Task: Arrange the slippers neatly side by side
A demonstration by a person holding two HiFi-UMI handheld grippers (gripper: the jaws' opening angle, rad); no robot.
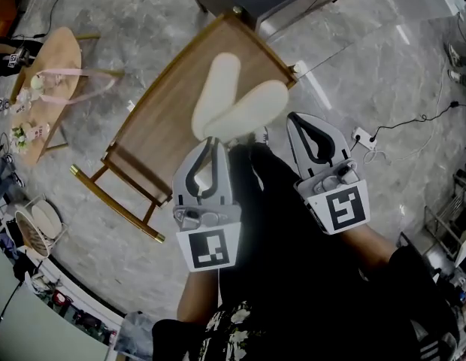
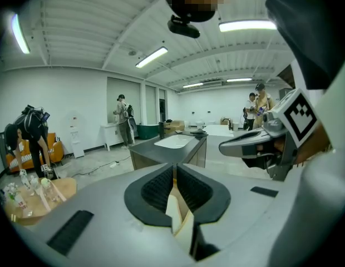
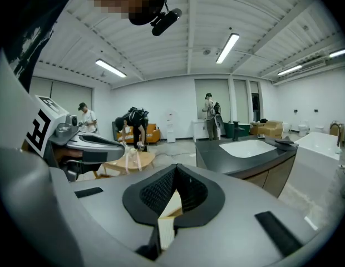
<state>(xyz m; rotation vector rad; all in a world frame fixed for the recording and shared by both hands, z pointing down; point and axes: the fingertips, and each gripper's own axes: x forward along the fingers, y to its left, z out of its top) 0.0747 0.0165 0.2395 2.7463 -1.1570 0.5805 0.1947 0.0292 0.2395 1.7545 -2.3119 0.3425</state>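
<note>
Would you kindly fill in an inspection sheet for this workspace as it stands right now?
Surface: wooden table, top in view from above.
Job's things: left slipper and right slipper, both cream, in a V with heels together over the table; not yet side by side.
Clutter: nothing seen on the table.
Grippers: left gripper shut on the left slipper; right gripper shut on the right slipper.
Cables: power strip with leads on the floor, right of the table.
Surroundings: side table carrying small items; counter with a sink.

Mock-home studio with a sink counter (image 3: 256, 149), bathtub (image 3: 324, 143) and strip lights (image 3: 230, 46).
</note>
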